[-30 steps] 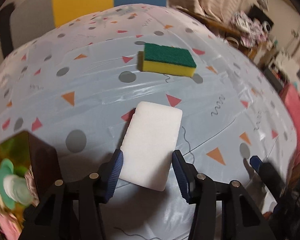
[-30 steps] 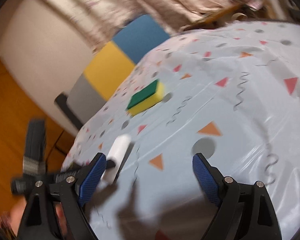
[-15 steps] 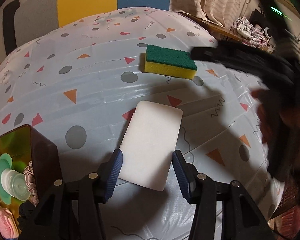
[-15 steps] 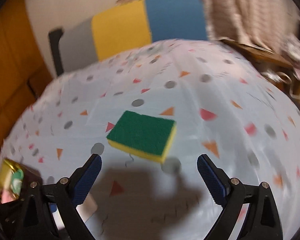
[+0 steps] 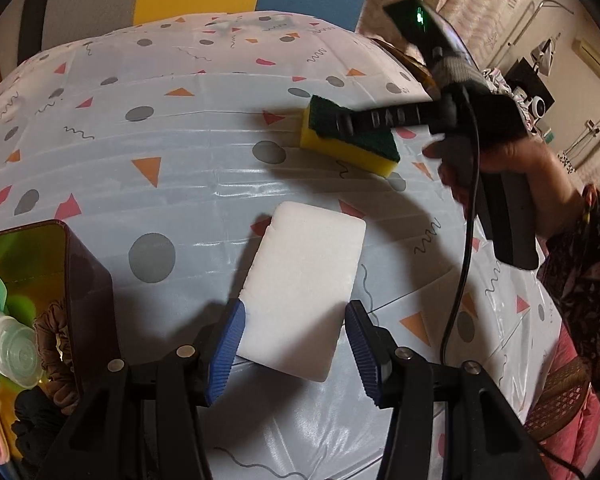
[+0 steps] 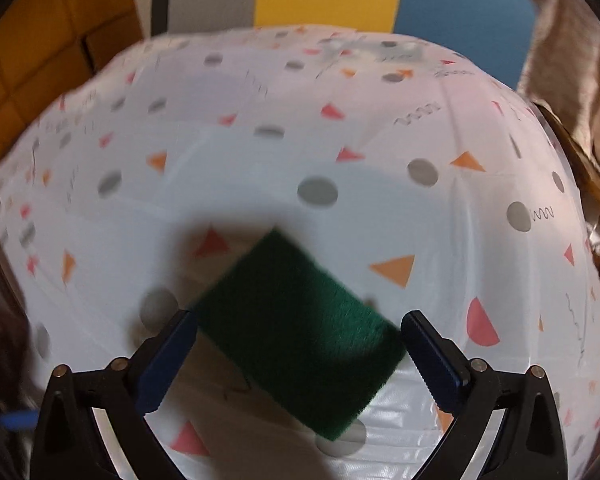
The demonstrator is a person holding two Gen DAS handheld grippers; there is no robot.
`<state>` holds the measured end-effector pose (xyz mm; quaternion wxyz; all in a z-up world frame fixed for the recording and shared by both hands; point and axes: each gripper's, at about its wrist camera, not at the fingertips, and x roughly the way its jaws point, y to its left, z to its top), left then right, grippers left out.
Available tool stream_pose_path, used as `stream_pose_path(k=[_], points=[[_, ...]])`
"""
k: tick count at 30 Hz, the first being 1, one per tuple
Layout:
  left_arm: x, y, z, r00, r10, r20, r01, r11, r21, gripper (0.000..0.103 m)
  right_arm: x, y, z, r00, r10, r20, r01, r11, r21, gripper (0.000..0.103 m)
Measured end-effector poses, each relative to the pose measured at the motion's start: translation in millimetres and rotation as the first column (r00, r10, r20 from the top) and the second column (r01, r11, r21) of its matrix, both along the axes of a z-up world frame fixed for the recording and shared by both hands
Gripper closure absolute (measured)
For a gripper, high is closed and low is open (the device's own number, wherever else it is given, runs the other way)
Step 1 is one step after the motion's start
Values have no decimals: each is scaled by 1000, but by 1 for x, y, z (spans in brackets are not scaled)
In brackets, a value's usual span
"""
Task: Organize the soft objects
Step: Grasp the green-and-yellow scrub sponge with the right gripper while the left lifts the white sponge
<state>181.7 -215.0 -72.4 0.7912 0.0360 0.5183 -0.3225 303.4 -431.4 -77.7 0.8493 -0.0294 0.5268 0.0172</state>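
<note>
The green-and-yellow scouring sponge (image 5: 350, 140) lies flat on the counter (image 5: 188, 168), scouring side up, towards the far right of the patterned cloth. The right tongs (image 6: 298, 354) hang over it with the blue pads wide apart, one on each side of the green face; in the right wrist view the sponge sits skewed between them and the pads do not appear to touch it, though blur makes the last gap hard to judge. From the left wrist view the right tongs (image 5: 340, 122) show as a dark bar crossing the top of the sponge, held in the person's right hand (image 5: 512, 176).

Nearer, the white foam sponge (image 5: 304, 300) also lies flat on the counter, its near end between the pads of the left tongs (image 5: 294, 348). Those pads stand apart as well, just beside the sponge's long edges with no squeeze visible in the foam.

At the left edge stands a dark container with a gold lining (image 5: 60, 264), which seems to be the collecting place: a brown scrunchie (image 5: 54, 332) and some pale plastic pieces (image 5: 4, 340) are in or just before it, though I cannot tell exactly which.

By my reading the task is at an early-to-middle stage. Both sponges are framed but neither is gripped or lifted, so closing, lifting and carrying each one over remain to be done.
</note>
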Motion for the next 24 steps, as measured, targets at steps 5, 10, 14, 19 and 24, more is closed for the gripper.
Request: stream_pose_path(k=[5,10,14,19,24], points=[[-3,-6,0,999,-16,28,15,999,30,50,-18,1,-9,1000,-16,23,18,995,-94,20],[-4,-12,-1,999,-23,49,19,997,70,40,-41,-13,-13,986,-168,8,168,986,25,63],[-4,-17,-12,999,-40,1,40,990,137,35,-78,-6,-11,978,-198,59,191,976,106,65],[-11,-24,-10,997,-57,60,45,981,190,42,-139,-8,-9,941,-326,95,271,889,369,65],[-4,-12,0,999,-28,27,26,998,65,53,-201,4,-9,893,-431,126,305,789,533,65]])
